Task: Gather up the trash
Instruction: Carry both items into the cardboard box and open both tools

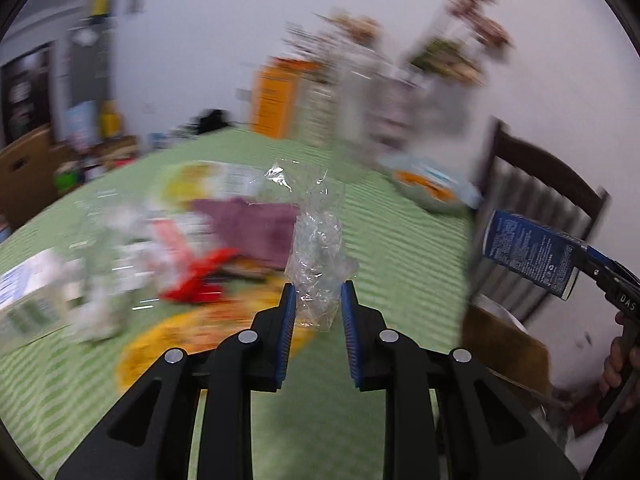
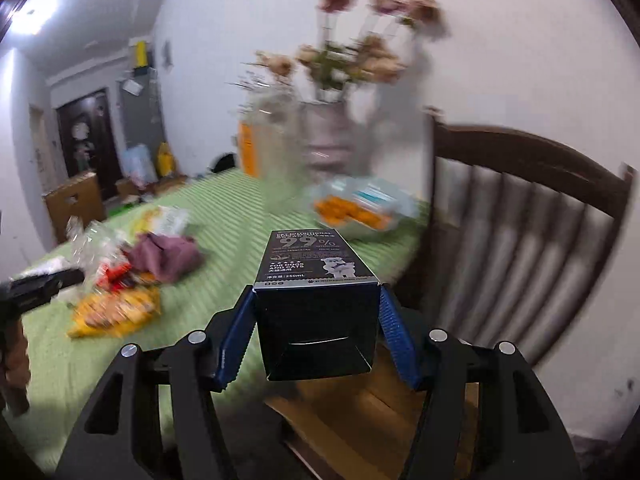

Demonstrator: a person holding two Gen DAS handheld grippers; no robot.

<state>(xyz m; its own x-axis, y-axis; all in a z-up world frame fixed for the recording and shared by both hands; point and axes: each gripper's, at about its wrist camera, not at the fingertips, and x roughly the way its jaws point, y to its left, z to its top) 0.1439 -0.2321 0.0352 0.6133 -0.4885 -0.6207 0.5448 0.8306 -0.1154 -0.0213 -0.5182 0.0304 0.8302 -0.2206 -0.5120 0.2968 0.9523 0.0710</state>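
Note:
My left gripper (image 1: pixel 319 292) is shut on a crumpled clear plastic wrapper (image 1: pixel 316 240) and holds it above the green striped tablecloth (image 1: pixel 400 248). My right gripper (image 2: pixel 316 292) is shut on a dark blue carton (image 2: pixel 314 280) marked for dogs and cats; it also shows in the left wrist view (image 1: pixel 532 252) at the right, off the table edge. A pile of trash lies on the table: a yellow snack bag (image 2: pixel 116 308), red wrappers (image 1: pixel 200 276), a purple cloth (image 2: pixel 168 256) and clear plastic (image 1: pixel 100 240). The background is motion-blurred.
A vase of dried flowers (image 2: pixel 328 132), a glass jar (image 2: pixel 276 140) and an orange box (image 1: pixel 276 100) stand at the table's far side. A bowl of orange snacks (image 2: pixel 360 208) sits near a dark wooden chair (image 2: pixel 520 216). A brown cardboard box (image 2: pixel 384 412) lies below my right gripper.

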